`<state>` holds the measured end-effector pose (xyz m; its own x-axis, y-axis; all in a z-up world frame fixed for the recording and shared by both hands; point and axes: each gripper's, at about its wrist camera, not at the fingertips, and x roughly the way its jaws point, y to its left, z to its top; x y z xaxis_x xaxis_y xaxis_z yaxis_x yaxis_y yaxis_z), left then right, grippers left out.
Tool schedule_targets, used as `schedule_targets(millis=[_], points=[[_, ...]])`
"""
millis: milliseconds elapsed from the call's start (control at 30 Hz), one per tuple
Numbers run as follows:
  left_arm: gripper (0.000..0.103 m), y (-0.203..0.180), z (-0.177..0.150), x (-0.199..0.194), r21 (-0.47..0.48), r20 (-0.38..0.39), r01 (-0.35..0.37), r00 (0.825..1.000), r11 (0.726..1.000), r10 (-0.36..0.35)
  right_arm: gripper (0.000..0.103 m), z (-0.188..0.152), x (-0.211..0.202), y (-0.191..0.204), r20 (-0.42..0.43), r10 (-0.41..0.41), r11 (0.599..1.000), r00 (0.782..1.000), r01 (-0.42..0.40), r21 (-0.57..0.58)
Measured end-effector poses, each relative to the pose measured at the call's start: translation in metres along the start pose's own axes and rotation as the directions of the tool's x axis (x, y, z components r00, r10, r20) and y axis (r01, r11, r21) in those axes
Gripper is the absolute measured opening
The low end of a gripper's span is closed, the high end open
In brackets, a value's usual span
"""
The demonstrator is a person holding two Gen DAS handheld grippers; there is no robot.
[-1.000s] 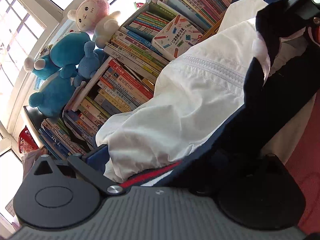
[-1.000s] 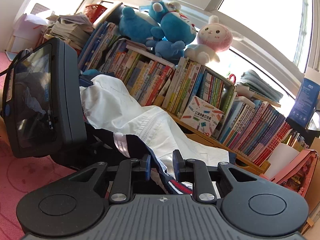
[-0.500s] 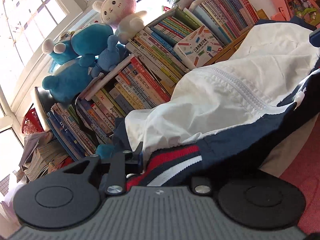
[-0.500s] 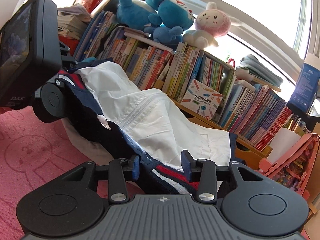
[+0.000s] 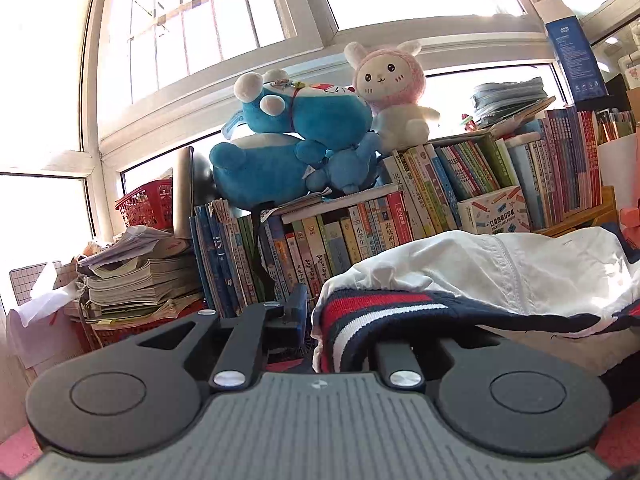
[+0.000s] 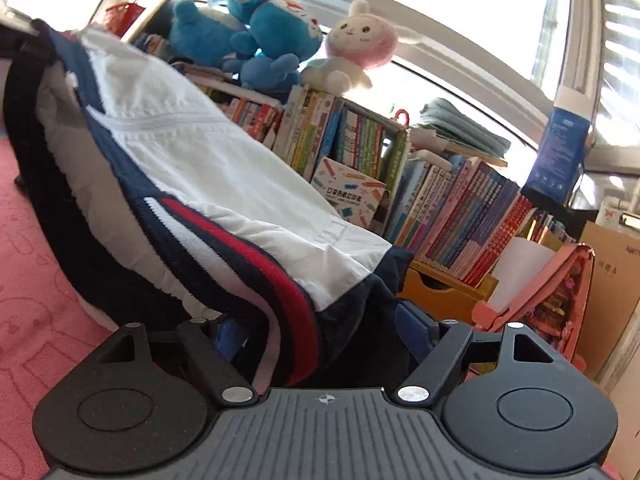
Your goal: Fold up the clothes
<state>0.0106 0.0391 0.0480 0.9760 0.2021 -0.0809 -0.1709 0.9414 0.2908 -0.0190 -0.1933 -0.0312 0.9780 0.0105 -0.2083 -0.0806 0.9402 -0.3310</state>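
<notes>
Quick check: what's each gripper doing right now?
Left gripper: jaws open, jacket hem lying between them, not pinched.
Right gripper: jaws open wide, hem draped between them.

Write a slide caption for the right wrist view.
Right tongs open around the striped hem of a white-and-navy jacket, with plush toys on the bookshelf behind.

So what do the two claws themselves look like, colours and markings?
Both match: a grey ribbed plate with a small round emblem, black rounded housings with circular discs, black link arms on silver pivot screws, and blue finger pads. Left claw; right claw. No cables or sleeves show.
</notes>
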Motion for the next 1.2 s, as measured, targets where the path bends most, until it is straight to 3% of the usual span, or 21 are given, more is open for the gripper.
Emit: schedule_targets(millis=[100,200,300,433,533,667,767,833,933,1000,1033,1100,1200], points=[[0.036,-0.006,-0.019,0.006,0.052,-0.056,0.001,0.998,0.999,0.002,0.081,0.003,-0.019,-0.046,0.034,-0.054,0.982,0.998,0.047,0.181],[0.050,-0.022,-0.037,0.008,0.117,-0.098,0.010,0.995,0.993,0.001,0.084,0.007,-0.036,-0.068,0.067,-0.130,0.966,0.989,0.111,0.232],[0.052,-0.042,-0.051,0.011,0.168,-0.137,0.007,0.990,0.986,0.016,0.084,0.004,-0.031,-0.068,0.028,-0.111,0.968,0.993,0.102,0.228],[0.045,-0.049,-0.059,0.016,0.130,-0.196,0.030,0.981,0.991,-0.004,0.084,-0.003,-0.011,-0.036,-0.078,0.021,0.989,0.997,-0.009,0.149],[0.045,-0.047,-0.053,0.004,0.126,-0.144,0.034,0.989,0.991,-0.015,0.084,-0.005,-0.001,0.006,-0.108,0.050,0.999,0.993,-0.050,0.000],[0.047,-0.039,-0.050,0.001,0.160,-0.129,-0.005,0.991,0.987,0.026,0.085,-0.008,0.012,0.056,-0.150,0.068,0.981,0.986,-0.094,-0.170],[0.051,-0.022,-0.057,0.007,0.130,-0.168,-0.019,0.985,0.991,0.041,0.085,-0.011,0.012,0.022,-0.156,-0.032,0.997,0.987,0.021,-0.072],[0.066,-0.018,-0.064,0.008,0.128,-0.182,-0.011,0.983,0.992,0.035,0.096,-0.018,0.001,-0.016,-0.137,-0.119,0.993,0.983,0.121,0.005],[0.074,-0.025,-0.067,0.005,0.171,-0.178,0.009,0.984,0.985,0.022,0.099,-0.030,-0.014,-0.063,-0.143,-0.180,0.971,0.973,0.199,0.129],[0.080,-0.031,-0.067,0.003,0.209,-0.167,0.025,0.986,0.978,0.011,0.094,-0.036,-0.019,-0.081,-0.162,-0.167,0.959,0.973,0.199,0.205],[0.081,-0.033,-0.068,0.002,0.225,-0.159,0.032,0.987,0.974,0.004,0.080,-0.037,-0.021,-0.086,-0.170,-0.138,0.957,0.976,0.176,0.230],[0.081,-0.032,-0.068,-0.005,0.256,-0.125,0.019,0.992,0.966,0.014,0.063,-0.038,-0.024,-0.088,-0.176,-0.082,0.958,0.981,0.126,0.256],[0.081,-0.012,-0.061,-0.021,0.250,-0.086,-0.037,0.995,0.967,0.060,0.062,-0.031,-0.036,-0.076,-0.141,-0.059,0.977,0.988,0.086,0.194]])
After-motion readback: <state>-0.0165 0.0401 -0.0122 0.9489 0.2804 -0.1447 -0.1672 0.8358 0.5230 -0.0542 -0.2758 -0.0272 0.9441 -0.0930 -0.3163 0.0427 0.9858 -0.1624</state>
